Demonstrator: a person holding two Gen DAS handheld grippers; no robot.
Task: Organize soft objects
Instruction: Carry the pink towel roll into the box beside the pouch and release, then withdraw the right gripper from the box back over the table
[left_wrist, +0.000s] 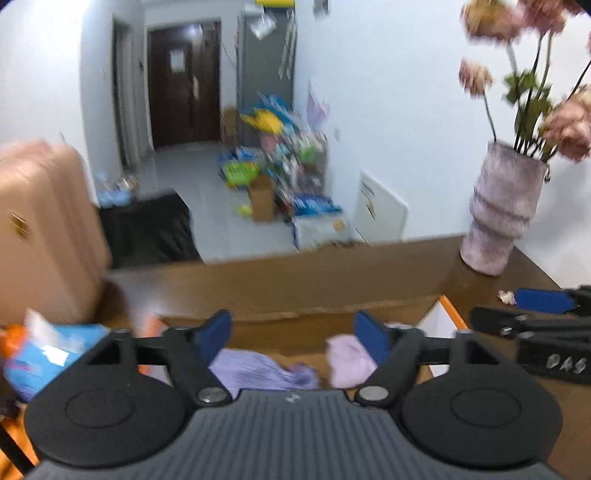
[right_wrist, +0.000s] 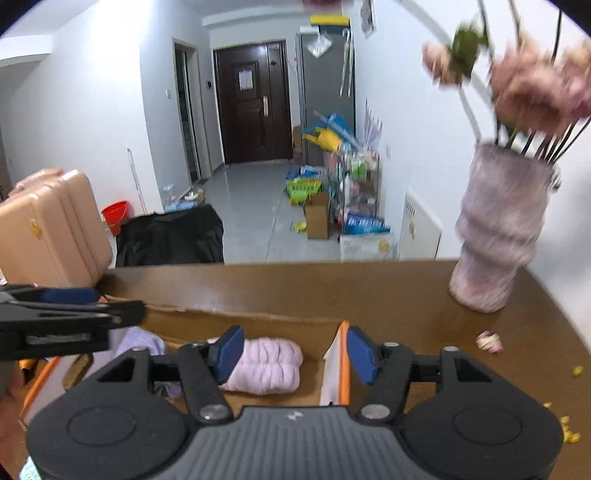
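Right wrist view: pink rolled cloth (right_wrist: 264, 365) and purple cloth (right_wrist: 142, 341) already in cardboard box (right_wrist: 258, 317) on desk (right_wrist: 332, 288); right gripper (right_wrist: 295, 349) fingers released, empty; left gripper (left_wrist: 291, 332) at 9 o'clock likewise released; leftovers unseen.

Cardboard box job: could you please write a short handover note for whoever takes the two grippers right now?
Left gripper: open, empty, above the cardboard box.
Right gripper: open, empty, over the box's right end.
Things: rolled lilac cloth and a purple garment lie inside the box on the brown table.
Done: at least these two are boxed.
Left: the blue packet beside the box may be next; blur hides the rest.
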